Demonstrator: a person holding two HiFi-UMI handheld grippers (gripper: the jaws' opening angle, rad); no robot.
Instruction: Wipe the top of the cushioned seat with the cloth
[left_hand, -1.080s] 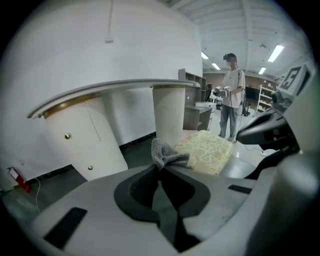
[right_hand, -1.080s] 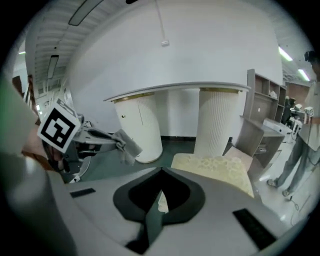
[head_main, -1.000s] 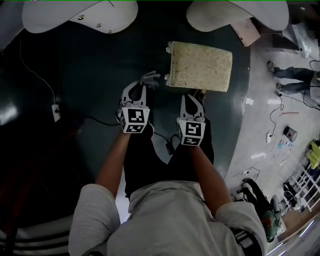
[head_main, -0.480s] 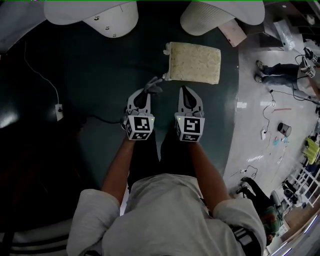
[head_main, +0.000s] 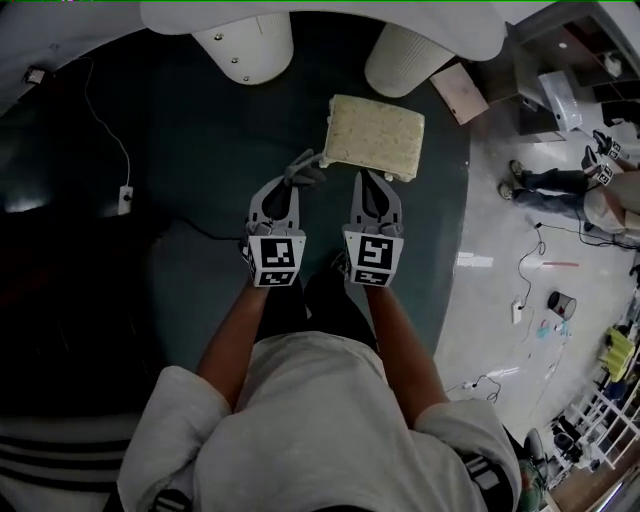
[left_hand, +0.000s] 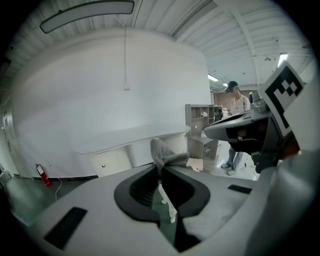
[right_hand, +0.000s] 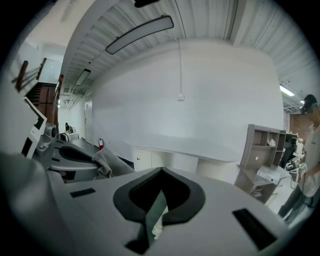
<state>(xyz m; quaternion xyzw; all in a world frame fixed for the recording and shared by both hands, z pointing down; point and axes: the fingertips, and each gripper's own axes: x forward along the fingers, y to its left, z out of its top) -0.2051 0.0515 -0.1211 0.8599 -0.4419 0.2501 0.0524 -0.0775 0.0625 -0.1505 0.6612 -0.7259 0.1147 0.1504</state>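
Note:
The cushioned seat (head_main: 375, 137) is a beige rectangular pad, low on the dark green floor ahead of both grippers. A small grey cloth (head_main: 305, 168) sticks out past the tips of my left gripper (head_main: 297, 180), which is shut on it, just left of the seat's near corner. In the left gripper view the cloth (left_hand: 165, 156) bunches above the closed jaws of the left gripper (left_hand: 161, 167). My right gripper (head_main: 362, 178) is held beside the left one, shut and empty, in front of the seat's near edge. The right gripper view shows its right gripper (right_hand: 161, 172) pressed together and the cloth (right_hand: 102, 162) at the left.
A white curved counter on two round pedestals (head_main: 245, 45) stands beyond the seat. A brown board (head_main: 460, 92) lies by the right pedestal. A cable and socket (head_main: 126, 195) lie on the floor at left. A person (head_main: 560, 185) stands at the right; grey shelves (left_hand: 200, 130) stand behind.
Both grippers have risen side by side, away from the floor. The seat now looks smaller and further off. The cloth has stayed in the left gripper.

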